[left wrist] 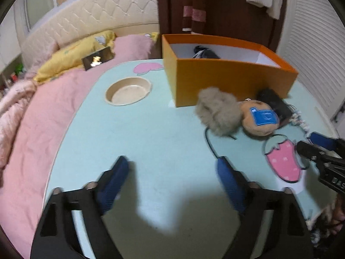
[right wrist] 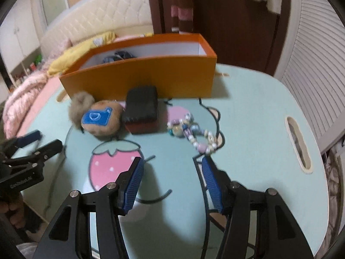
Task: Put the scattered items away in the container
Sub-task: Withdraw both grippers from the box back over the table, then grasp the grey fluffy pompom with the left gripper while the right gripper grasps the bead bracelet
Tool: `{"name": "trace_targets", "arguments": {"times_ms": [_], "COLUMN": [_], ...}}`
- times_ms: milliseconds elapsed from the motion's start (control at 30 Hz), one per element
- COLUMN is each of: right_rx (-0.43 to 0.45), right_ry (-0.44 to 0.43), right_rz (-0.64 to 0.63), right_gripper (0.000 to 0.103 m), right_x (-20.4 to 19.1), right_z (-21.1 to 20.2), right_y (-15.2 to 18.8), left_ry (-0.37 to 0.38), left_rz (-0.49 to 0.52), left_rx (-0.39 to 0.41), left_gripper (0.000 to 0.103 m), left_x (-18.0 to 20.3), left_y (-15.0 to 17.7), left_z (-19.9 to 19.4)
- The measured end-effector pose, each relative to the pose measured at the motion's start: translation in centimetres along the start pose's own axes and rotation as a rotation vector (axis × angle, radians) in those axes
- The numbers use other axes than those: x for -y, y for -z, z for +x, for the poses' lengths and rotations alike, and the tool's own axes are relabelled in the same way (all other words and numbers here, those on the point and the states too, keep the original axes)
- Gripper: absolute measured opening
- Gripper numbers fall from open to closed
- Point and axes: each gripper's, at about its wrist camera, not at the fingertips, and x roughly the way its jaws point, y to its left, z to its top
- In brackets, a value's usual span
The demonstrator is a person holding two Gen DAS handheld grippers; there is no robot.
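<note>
Both tongs gape empty, left gripper point(left wrist: 172, 181) and right gripper point(right wrist: 171, 183); I'd pinch the soft, light plush toy point(right wrist: 100, 122) (10 o'clock of the right one) across its squashy body.

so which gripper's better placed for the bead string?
Right. The right gripper is open with the bead string just ahead of its fingertips. The left gripper faces bare table, nearer the plush toy.

The left gripper point(left wrist: 172, 166) hangs wide apart over the pale blue table point(left wrist: 151, 129), holding nothing. A brown plush toy with a blue patch point(left wrist: 258, 118) lies before the orange cardboard box point(left wrist: 226, 75).
</note>
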Motion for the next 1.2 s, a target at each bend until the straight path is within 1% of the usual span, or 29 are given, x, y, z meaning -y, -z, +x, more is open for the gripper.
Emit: {"name": "trace_targets", "arguments": {"times_ms": [133,300,433,533,567,600,700,767,833,933,1000,1100,1200], "right_rx": [0.014,0.019,0.023,0.048,0.049,0.051,0.053,0.031,-0.002,-0.008,-0.010,-0.007,-0.003], "right_ry": [-0.001,-0.008,-0.038,-0.020,-0.010,-0.005,-0.014,-0.020,-0.013,-0.031,-0.047,-0.063,-0.084], "right_rz": [-0.001,-0.001,0.027,0.040,0.034,0.031,0.022,0.004,-0.018,-0.026,-0.040,-0.040,-0.021], "right_gripper": [0.065,0.065,0.064,0.056,0.052,0.050,0.050,0.050,0.048,0.037,0.020,0.016,0.015], "right_x": [0.1,0.2,0.9,1.4,1.6,1.7,1.9,1.7,1.4,1.2,1.1,1.4,1.8], "right_z": [0.3,0.6,0.3,0.0,0.1,0.2,0.6,1.3,2.2,2.3,2.1,2.0,1.8], "right_y": [0.4,0.6,-0.2,-1.2,-1.7,-2.0,-3.0,-3.4,-3.5,-3.3,-3.1,-2.9,-2.8], "left_ry": [-0.005,-0.006,-0.003,-0.003,-0.002,-0.002,0.005,0.013,0.038,0.117,0.134,0.133,0.160], "left_rz": [-0.008,-0.009,-0.005,-0.004,-0.004,-0.003,0.006,0.010,-0.012,-0.083,-0.081,-0.058,-0.058], "left_rx": [0.010,0.023,0.030,0.028,0.026,0.023,0.018,0.015,0.016,0.019,0.028,0.048,0.054], "left_gripper": [0.094,0.094,0.094,0.094,0.094,0.094,0.094,0.094,0.094,0.094,0.094,0.094,0.094], "left_x": [-0.2,-0.3,-0.4,-0.4,-0.4,-0.4,-0.2,-0.1,-0.2,-0.8,-0.6,-0.1,0.3], "left_y": [0.2,0.2,0.4,0.5,0.6,0.5,0.4,0.4,0.2,-0.5,-1.2,-2.8,-4.7], "left_z": [0.0,0.0,0.1,0.0,0.0,0.0,0.0,-0.1,-0.2,-0.5,-0.6,-0.8,-0.6]}}
